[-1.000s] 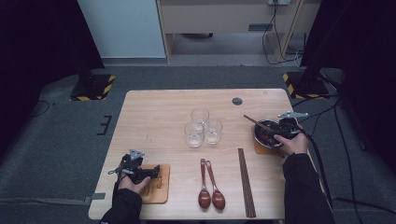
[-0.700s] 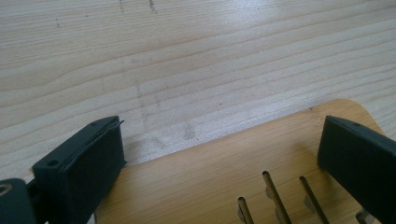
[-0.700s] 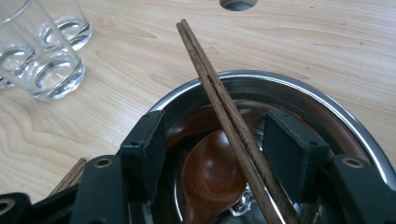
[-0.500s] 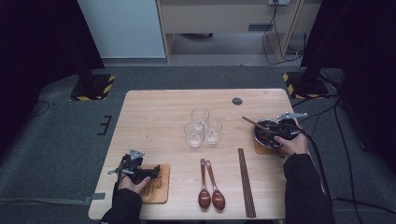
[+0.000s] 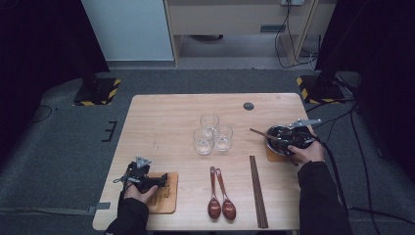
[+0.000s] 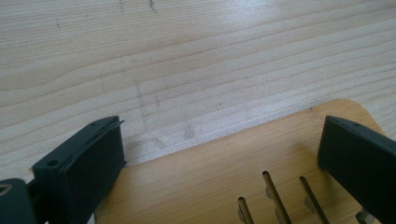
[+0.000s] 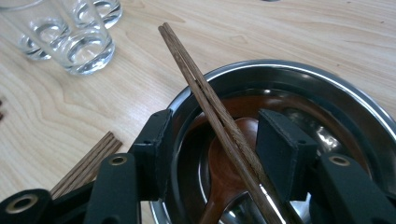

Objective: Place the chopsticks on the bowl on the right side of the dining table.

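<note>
My right gripper is at a steel bowl on a wooden coaster at the table's right edge. Its jaws straddle the bowl's rim, one outside and one inside. They have just been closing, with a pair of brown chopsticks and the rim between them, the pads not pressing. A brown spoon lies in the bowl under the chopsticks. My left gripper rests open over a wooden board at the front left, with metal tines lying on the board between its jaws.
Three empty glasses stand together mid-table. Two brown spoons and another pair of chopsticks lie near the front edge. A small dark disc sits at the far side.
</note>
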A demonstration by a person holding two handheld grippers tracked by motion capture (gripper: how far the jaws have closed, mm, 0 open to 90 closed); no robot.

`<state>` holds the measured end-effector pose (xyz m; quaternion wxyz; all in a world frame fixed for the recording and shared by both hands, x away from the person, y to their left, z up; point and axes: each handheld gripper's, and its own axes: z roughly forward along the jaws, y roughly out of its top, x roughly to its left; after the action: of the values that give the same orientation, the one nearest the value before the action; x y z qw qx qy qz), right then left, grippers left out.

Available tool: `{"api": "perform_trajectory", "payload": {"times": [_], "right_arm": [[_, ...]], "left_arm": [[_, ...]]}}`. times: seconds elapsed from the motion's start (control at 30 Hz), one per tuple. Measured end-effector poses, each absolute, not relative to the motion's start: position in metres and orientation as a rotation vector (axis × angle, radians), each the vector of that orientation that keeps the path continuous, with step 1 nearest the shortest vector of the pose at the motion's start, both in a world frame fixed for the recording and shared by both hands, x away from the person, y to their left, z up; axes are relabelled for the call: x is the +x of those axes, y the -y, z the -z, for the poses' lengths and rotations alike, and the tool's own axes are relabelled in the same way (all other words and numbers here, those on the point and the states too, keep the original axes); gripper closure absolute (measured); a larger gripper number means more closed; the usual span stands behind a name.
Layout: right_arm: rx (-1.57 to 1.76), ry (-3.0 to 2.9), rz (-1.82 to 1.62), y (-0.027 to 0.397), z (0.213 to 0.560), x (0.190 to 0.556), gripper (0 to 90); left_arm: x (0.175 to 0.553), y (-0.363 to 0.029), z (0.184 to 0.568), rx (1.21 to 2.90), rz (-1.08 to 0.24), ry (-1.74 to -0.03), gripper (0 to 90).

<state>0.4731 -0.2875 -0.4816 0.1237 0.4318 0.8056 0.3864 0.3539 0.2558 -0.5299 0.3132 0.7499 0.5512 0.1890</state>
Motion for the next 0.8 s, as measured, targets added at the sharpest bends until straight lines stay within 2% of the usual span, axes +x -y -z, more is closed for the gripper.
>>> {"api": "perform_trajectory", "payload": {"times": [0.5,0.8], "right_arm": [[1.250,-2.250,-1.181,0.292,0.467,0.461,42.6],[1.256,-2.148,-1.224,0.301,0.453,0.440,47.9]], "left_arm": [[0.354,-0.256,0.530,1.977,-0.497,-1.455,0.0],[0.354,-0.256,0.530,1.976,-0.497,-1.455,0.0]]}}
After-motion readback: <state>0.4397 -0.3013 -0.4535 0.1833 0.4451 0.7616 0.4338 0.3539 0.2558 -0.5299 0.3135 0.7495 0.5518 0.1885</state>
